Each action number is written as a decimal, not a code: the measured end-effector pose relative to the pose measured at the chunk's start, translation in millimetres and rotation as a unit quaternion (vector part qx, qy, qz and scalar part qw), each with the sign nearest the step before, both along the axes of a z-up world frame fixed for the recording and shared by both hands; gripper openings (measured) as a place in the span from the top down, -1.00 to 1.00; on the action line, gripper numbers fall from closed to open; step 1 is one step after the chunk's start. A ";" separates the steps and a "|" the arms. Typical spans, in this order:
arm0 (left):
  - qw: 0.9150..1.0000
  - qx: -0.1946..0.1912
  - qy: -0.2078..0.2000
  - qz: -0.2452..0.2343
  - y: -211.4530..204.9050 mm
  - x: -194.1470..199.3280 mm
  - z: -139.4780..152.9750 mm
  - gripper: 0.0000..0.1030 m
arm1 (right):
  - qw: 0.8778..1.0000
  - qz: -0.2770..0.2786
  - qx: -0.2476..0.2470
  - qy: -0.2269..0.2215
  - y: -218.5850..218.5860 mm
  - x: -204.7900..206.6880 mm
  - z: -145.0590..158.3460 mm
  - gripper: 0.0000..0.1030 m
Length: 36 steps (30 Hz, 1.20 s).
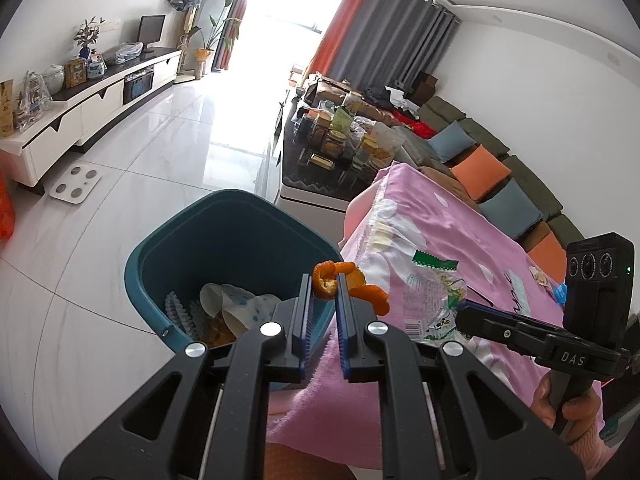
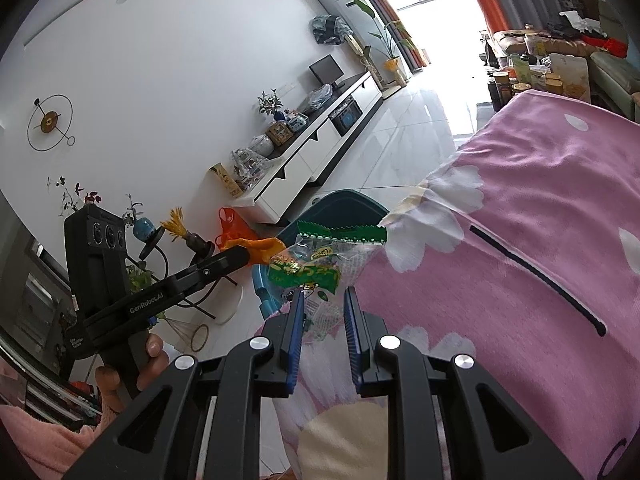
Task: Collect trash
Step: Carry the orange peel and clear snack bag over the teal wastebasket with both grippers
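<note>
My left gripper (image 1: 324, 282) is shut on a curled orange peel (image 1: 325, 280), which hangs over the near right rim of the teal bin (image 1: 224, 240). In the bin lie paper scraps. Held by a hand, my right gripper (image 1: 460, 309) is shut on a green and clear snack wrapper (image 1: 434, 292) above the edge of the pink flowered cloth (image 1: 460, 232). The right wrist view shows that gripper (image 2: 323, 300) with the wrapper (image 2: 316, 264) pinched between its blue pads. To its left are the left gripper (image 2: 245, 256), the peel (image 2: 266, 247) and, behind them, the bin (image 2: 348, 204).
Small scraps (image 1: 540, 276) lie farther right on the pink cloth. A dark coffee table (image 1: 320, 184) crowded with jars stands beyond the bin, a sofa with cushions (image 1: 480, 168) at the right, a white TV cabinet (image 1: 80, 112) at the left, a scale (image 1: 74, 184) on the tiles.
</note>
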<state>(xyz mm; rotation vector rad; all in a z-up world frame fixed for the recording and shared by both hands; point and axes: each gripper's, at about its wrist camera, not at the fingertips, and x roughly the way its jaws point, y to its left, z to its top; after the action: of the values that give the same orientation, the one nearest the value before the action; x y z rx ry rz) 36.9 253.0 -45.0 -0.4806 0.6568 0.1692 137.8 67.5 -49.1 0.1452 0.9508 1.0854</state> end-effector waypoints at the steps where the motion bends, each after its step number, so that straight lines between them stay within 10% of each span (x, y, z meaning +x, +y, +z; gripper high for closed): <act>1: 1.000 0.000 0.000 0.001 0.7 0.0 -0.2 0.78 | 1.000 0.001 -0.001 -0.001 1.2 0.0 0.2 0.64; 36: 0.999 -0.004 0.009 0.033 24.9 -4.9 -10.9 0.78 | 0.999 0.019 -0.025 -0.011 34.9 4.1 4.0 0.64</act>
<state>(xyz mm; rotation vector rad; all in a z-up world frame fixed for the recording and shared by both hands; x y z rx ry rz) 32.1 277.9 -56.0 -0.5100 0.6604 0.2334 141.9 102.4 -45.2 0.0751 0.9642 1.0947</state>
